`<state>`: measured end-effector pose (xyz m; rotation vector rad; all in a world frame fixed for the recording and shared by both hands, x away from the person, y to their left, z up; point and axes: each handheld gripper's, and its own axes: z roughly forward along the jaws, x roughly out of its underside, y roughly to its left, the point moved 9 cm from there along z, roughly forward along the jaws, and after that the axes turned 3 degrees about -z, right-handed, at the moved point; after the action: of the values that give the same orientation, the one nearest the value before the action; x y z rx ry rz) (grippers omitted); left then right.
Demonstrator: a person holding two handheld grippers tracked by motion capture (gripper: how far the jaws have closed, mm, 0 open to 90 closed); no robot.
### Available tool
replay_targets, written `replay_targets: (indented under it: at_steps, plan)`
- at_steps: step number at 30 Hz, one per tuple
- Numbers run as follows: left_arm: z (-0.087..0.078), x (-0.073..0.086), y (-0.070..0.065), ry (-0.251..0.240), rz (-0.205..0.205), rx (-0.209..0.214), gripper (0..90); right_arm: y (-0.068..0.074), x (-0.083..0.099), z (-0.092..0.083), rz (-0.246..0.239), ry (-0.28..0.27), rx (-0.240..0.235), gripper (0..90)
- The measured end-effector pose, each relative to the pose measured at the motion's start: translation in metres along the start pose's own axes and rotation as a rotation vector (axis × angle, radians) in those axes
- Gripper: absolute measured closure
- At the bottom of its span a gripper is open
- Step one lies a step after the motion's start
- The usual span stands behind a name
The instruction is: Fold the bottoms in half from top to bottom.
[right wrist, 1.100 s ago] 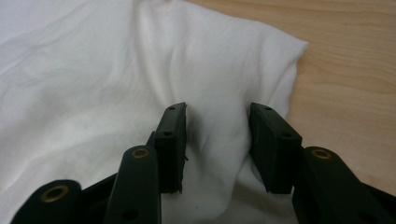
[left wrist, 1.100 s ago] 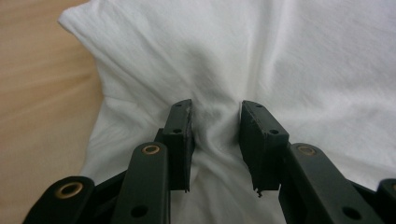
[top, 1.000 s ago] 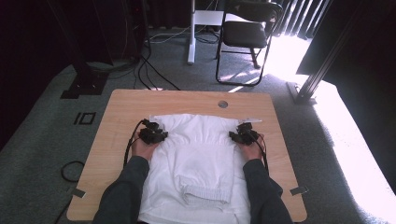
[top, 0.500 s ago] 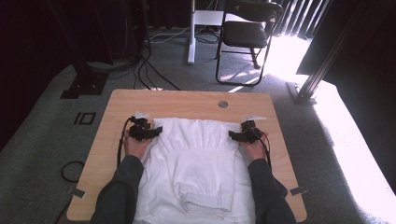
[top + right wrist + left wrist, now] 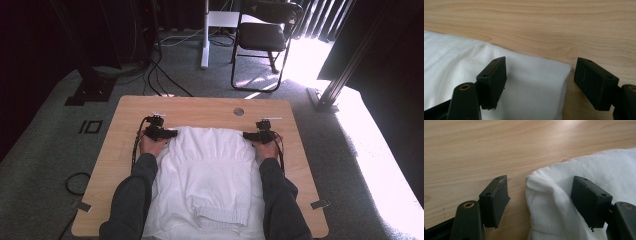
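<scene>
Since the earlier frames we had carried the garment's [image 5: 210, 170] far fold outward across the table [image 5: 200, 106], and both sets of jaws had just been opening. Our left gripper [image 5: 161, 133] stood wide, the cloth's corner loose between its pads, nothing pinched; our right gripper [image 5: 258, 135] gaped likewise over the opposite corner. We judged this a release, the corners set apart to keep the fold flat. The white garment lay mid-table, its near hem towards us.
</scene>
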<state>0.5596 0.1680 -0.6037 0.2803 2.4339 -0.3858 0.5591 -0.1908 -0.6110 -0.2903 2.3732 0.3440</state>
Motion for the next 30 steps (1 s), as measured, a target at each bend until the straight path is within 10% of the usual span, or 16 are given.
replay_targets:
  at_steps: [6, 13, 30]
  plan:
    - [-0.001, 0.003, -0.003, -0.005, 0.035, 0.027, 32.1, 0.006, 0.004, -0.002, -0.084, -0.003, -0.007, 39.9]
    - [-0.004, 0.007, -0.015, 0.037, 0.022, 0.115, 80.5, 0.008, 0.007, -0.005, -0.049, 0.046, -0.082, 82.8]
    - [-0.067, -0.061, -0.029, -0.213, 0.023, 0.212, 87.0, -0.007, -0.056, -0.065, -0.049, -0.203, -0.134, 85.9]
